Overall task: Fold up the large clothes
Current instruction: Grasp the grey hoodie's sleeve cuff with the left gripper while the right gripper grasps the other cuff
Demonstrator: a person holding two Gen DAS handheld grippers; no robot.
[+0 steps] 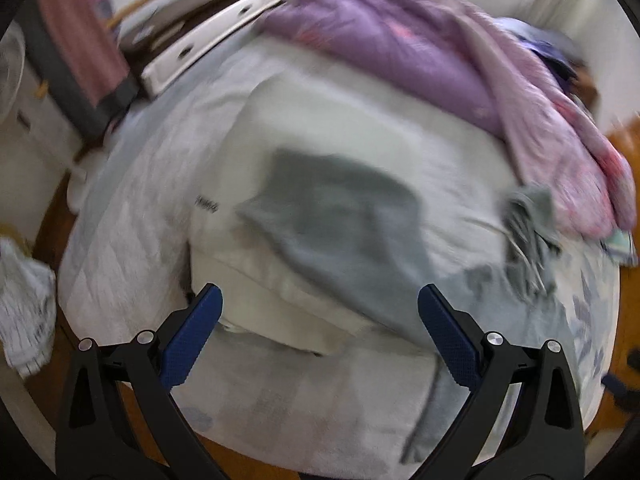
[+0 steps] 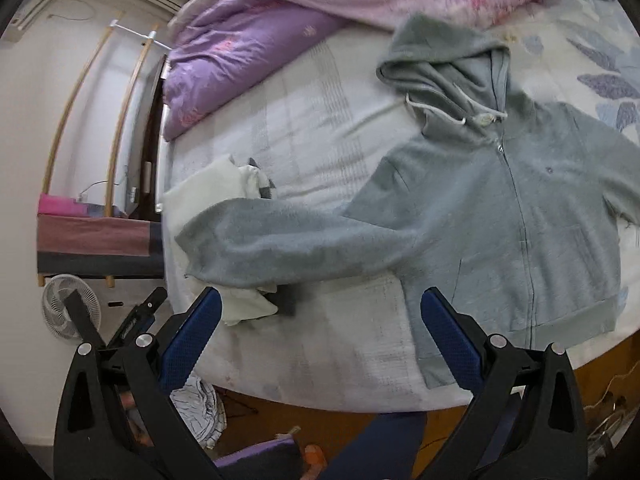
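Grey fleece hoodie [image 2: 500, 216] lies flat on the bed [image 2: 320, 128], zip up, one sleeve [image 2: 288, 244] stretched sideways, ready for folding. Left gripper [image 1: 319, 320] and right gripper [image 2: 320, 320] hang released, holding nothing.

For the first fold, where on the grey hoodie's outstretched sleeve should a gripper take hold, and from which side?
Probably the cuff end of the grey hoodie. That sleeve lies stretched straight out, its end resting over a white cloth near the bed edge, so coming in from that edge looks easiest. Both the left gripper and right gripper are open and empty.
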